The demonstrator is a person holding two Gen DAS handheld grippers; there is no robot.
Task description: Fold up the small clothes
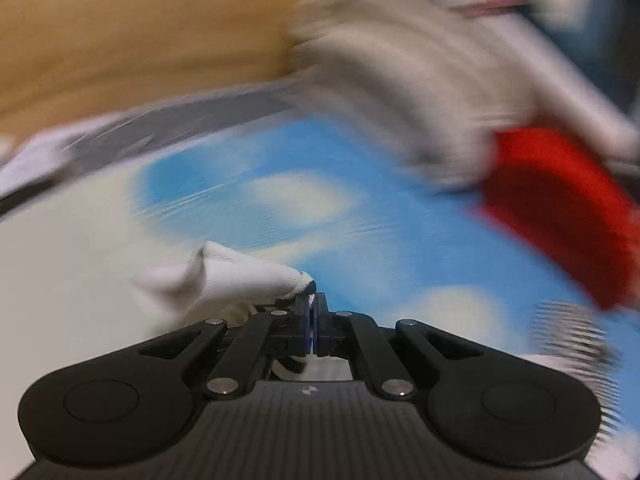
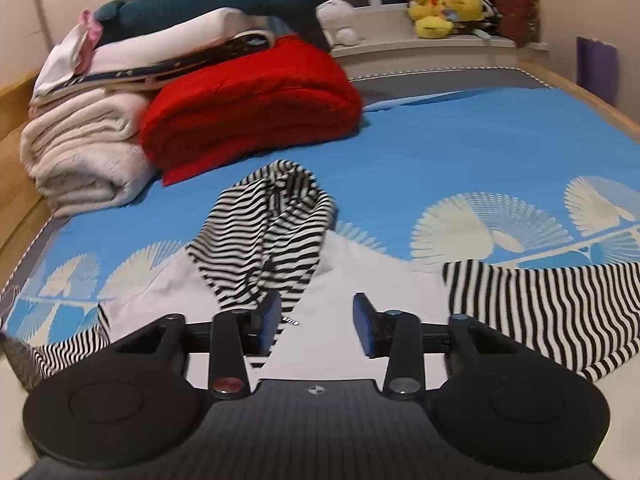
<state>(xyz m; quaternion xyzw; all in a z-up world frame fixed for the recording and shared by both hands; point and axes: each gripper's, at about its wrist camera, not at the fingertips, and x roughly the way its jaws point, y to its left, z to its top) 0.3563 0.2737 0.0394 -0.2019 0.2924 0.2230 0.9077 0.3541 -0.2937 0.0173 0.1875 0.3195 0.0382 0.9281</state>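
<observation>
A small garment with a white body (image 2: 352, 276) and black-and-white striped sleeves lies on the blue bedspread (image 2: 460, 152). One striped sleeve (image 2: 268, 232) is heaped in a fold just ahead of my right gripper (image 2: 316, 320), which is open and empty above the white body. Another striped sleeve (image 2: 552, 312) lies flat at the right. In the blurred left wrist view, my left gripper (image 1: 311, 308) is shut on a pinch of white cloth (image 1: 240, 276), lifted over the bedspread (image 1: 320, 200).
A folded red blanket (image 2: 248, 108) and a stack of cream and white bedding (image 2: 84, 152) sit at the back left of the bed. Plush toys (image 2: 440, 12) line the windowsill. The wooden bed frame (image 2: 16, 92) runs along the left.
</observation>
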